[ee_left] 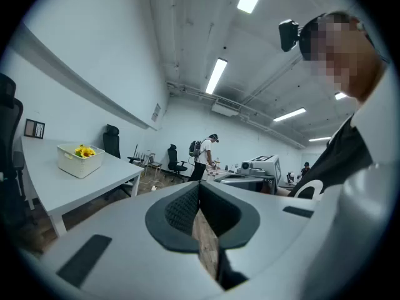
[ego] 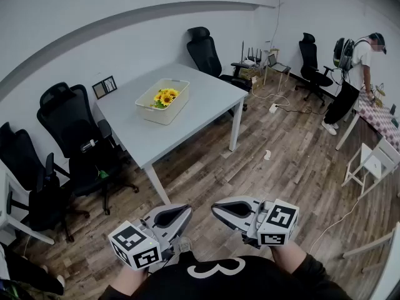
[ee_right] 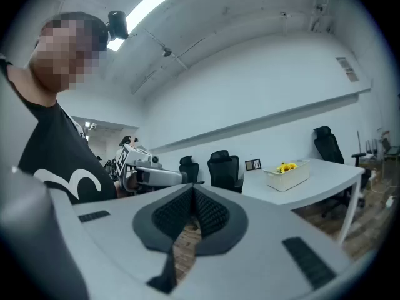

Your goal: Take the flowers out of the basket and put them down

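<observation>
A cream basket [ego: 164, 102] holding yellow sunflowers [ego: 165, 96] stands on a grey table [ego: 187, 120] across the room, far from both grippers. My left gripper [ego: 185, 210] and right gripper [ego: 216, 209] hang low over the wooden floor, close to my body. Both are shut and hold nothing. The left gripper view looks past the shut left gripper [ee_left: 199, 189] to the basket [ee_left: 80, 160] and flowers [ee_left: 83, 150] at the far left. Beyond the shut right gripper [ee_right: 190, 192], the right gripper view has the basket [ee_right: 287, 177] and flowers [ee_right: 287, 167] at the right.
Black office chairs [ego: 78, 136] stand along the table's left side, and another [ego: 204, 50] at its far end. A person [ego: 353, 80] stands at a table at the far right. A white folding chair [ego: 370, 164] and cables [ego: 284, 105] are on the wooden floor.
</observation>
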### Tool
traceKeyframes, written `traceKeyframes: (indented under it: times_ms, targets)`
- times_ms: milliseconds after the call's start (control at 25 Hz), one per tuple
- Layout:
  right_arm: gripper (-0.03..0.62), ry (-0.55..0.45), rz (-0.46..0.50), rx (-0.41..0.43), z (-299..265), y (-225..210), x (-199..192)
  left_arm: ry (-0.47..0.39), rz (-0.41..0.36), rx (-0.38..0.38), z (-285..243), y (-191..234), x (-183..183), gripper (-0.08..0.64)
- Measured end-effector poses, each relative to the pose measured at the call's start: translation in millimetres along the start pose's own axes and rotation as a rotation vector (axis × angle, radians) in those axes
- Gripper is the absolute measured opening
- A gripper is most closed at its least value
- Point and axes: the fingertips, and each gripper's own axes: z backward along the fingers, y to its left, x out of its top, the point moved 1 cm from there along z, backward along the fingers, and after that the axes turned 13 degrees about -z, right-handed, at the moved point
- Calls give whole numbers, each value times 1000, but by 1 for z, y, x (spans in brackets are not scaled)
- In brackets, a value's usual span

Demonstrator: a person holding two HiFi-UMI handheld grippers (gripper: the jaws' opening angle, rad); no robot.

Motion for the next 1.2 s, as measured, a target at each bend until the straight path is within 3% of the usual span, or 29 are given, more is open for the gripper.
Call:
traceKeyframes:
  times_ms: [320, 680, 920, 1200]
  targets:
    - [9, -5, 4, 54, 1, 11, 0, 0, -8, -9, -1, -3, 0, 12]
    - [9, 22, 30, 15, -18, -7, -4, 19, 20, -4, -2, 15, -5, 12]
    - [9, 62, -6, -7, -50, -44, -7, 56, 41, -15, -12, 55, -17, 12]
    - [9, 54, -55, 22, -107, -97, 9, 94, 65, -52, -32, 134, -26, 12]
